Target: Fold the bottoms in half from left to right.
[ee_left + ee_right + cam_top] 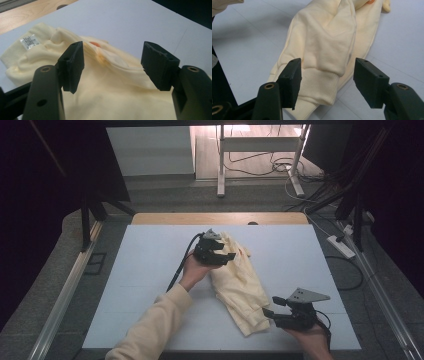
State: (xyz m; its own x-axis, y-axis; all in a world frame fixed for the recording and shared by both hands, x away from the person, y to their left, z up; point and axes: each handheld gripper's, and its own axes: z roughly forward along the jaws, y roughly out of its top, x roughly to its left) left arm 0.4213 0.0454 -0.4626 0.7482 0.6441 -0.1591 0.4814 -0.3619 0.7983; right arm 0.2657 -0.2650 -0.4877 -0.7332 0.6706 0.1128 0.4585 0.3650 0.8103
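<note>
Lay folded lengthwise, pale yellow sweatshirt (240, 285), mid white table (150, 270), ribbed hem toward near edge. Seen close in left gripper view: white label (29, 41) at collar, orange spot (95, 44). Hovered at collar end, left gripper (226, 254); at hem, right gripper (272, 309). Both w/ jaws apart, nothing clamped.

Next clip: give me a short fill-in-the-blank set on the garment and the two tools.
1. The garment lying on the white table is pale ____ in colour.
2. The jaws of the left tool stand ____, with nothing pinched.
3. The right tool points at the garment's ribbed ____.
4. A white ____ is sewn inside the collar.

Missing words: yellow; open; hem; label
</note>
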